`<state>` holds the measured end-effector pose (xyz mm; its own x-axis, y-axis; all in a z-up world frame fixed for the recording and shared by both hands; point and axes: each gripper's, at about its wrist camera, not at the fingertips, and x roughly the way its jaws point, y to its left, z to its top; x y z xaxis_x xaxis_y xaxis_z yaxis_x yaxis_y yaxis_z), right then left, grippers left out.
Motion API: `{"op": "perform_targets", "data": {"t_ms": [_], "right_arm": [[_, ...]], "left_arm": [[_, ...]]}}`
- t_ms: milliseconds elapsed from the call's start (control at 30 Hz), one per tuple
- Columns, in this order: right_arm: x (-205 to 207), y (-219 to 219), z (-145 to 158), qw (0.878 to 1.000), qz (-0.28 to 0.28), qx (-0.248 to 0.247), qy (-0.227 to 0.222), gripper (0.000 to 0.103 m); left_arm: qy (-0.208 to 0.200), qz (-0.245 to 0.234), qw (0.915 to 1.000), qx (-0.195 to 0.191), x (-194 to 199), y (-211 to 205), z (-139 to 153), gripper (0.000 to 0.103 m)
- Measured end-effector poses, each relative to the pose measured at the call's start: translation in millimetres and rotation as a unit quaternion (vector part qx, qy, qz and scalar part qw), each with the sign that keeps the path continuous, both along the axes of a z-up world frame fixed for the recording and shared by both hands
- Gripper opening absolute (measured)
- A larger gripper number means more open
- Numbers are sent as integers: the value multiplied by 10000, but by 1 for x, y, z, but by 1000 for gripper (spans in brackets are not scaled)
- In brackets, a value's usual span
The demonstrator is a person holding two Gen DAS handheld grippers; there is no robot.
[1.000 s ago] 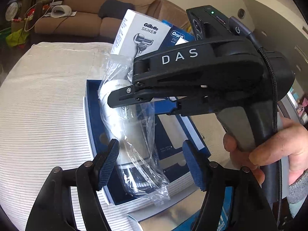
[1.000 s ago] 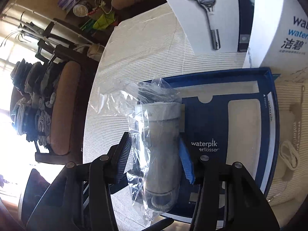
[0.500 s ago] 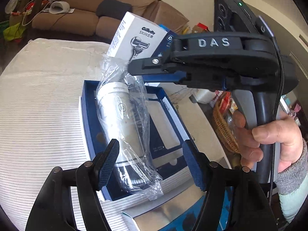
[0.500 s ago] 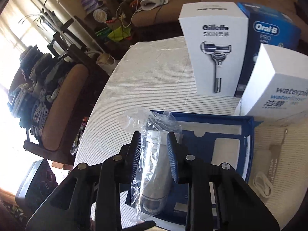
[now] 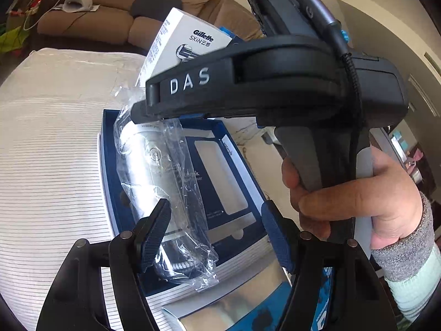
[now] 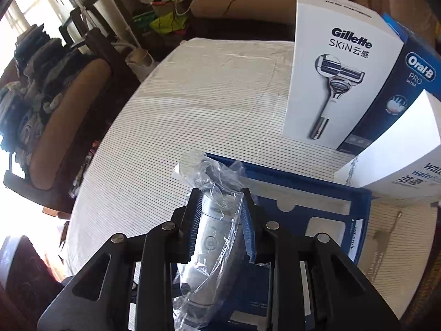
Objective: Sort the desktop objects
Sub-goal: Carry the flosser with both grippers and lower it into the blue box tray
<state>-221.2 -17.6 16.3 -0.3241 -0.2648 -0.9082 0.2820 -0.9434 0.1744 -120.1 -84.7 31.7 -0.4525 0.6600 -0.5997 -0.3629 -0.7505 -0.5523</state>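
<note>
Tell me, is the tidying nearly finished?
Not nearly. Done: the right gripper has shut on the silver flosser in its clear plastic bag. In hand: holding it over the open blue tray box. Left: putting it away; the left gripper waits open.

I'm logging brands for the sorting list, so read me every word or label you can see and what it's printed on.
"Gillette SKiN" plus two Chinese characters: white razor box.
"Oral-B PRO ULTRA": dark blue box.
"water...", cut off at the frame edge, with two Chinese characters: white box.
"waterpik": edge strip of the blue tray.
"DAS": right tool.
Small print on the blue tray and the bagged device: unreadable.
</note>
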Motion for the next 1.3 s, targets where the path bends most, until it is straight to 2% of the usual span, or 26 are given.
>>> {"op": "perform_targets", "data": {"t_ms": [167, 367, 500, 633, 833, 967, 1067, 1200, 1267, 1300], "right_arm": [[0, 9, -6, 9997, -50, -223, -44, 30], [-3, 4, -13, 9999, 22, -89, -66, 32], [-5, 10, -23, 9994, -56, -311, -135, 37], [-10, 17, -35, 9985, -102, -467, -283, 38], [-8, 15, -38, 9993, 17, -301, -199, 37], [-7, 10, -36, 9996, 35, -175, -214, 36], [-5, 16, -28, 9991, -91, -348, -230, 36], [8, 28, -6, 9993, -162, -328, -17, 37], [17, 31, 4, 9998, -132, -142, 100, 43], [22, 33, 8, 9998, -121, -67, 143, 52]], "left_arm": [[-48, 34, 10000, -9, -4, 1, -3, 69], [-71, 80, 9999, -85, -5, -1, 1, 69], [6, 99, 9994, -325, -7, 4, 3, 69], [-23, 90, 9988, -476, -10, 6, 1, 69], [-100, 87, 9986, -509, -10, 5, 0, 69], [-156, 116, 9990, -408, -12, 2, 0, 69], [-223, 232, 9983, -488, -15, -3, -1, 69], [-38, 329, 9985, -433, -5, -16, 13, 69], [133, 394, 9987, -294, 4, -23, 26, 71], [209, 430, 9986, -238, 9, -27, 31, 78]]}}
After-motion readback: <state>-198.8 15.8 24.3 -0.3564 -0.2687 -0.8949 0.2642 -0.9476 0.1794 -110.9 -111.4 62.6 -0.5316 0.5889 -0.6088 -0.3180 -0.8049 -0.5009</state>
